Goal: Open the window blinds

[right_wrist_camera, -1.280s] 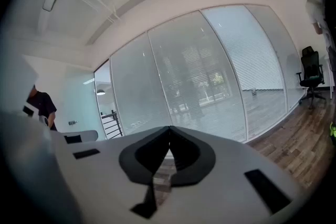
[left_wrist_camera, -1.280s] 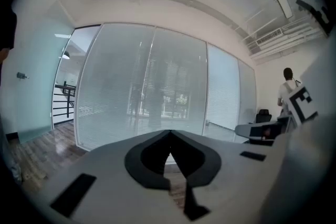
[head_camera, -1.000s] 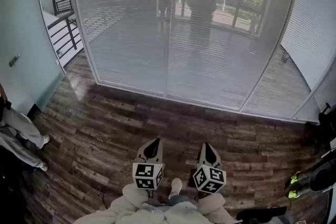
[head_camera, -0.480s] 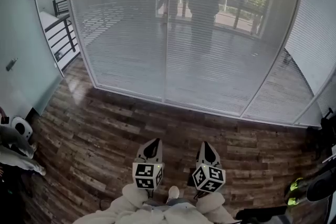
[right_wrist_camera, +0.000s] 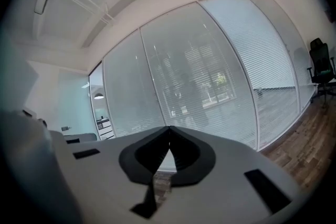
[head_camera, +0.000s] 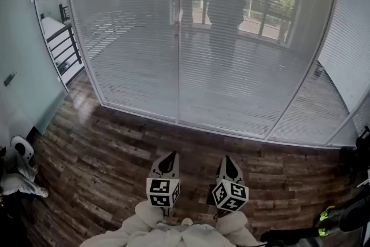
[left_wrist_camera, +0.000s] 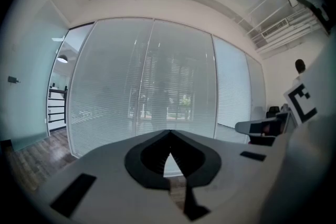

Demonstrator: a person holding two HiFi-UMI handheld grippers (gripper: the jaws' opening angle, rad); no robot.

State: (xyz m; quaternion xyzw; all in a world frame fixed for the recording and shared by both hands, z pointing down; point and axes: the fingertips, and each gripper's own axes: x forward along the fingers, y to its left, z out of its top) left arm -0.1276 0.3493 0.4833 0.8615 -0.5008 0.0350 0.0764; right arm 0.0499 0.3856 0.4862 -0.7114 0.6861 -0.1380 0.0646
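Two grippers side by side low in the head view, left gripper (head_camera: pixel 168 159) and right gripper (head_camera: pixel 229 162), each with jaws pressed together on nothing. Ahead across the wood floor (head_camera: pixel 115 144), three panels of window blinds (head_camera: pixel 133 37), lowered, well apart from both grippers. Compared with a second ago, blinds larger and nearer in view, less floor between.

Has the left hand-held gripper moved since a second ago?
Yes. The left hand-held gripper has advanced toward the blinds: less wood floor separates it from the glass wall's bottom rail.
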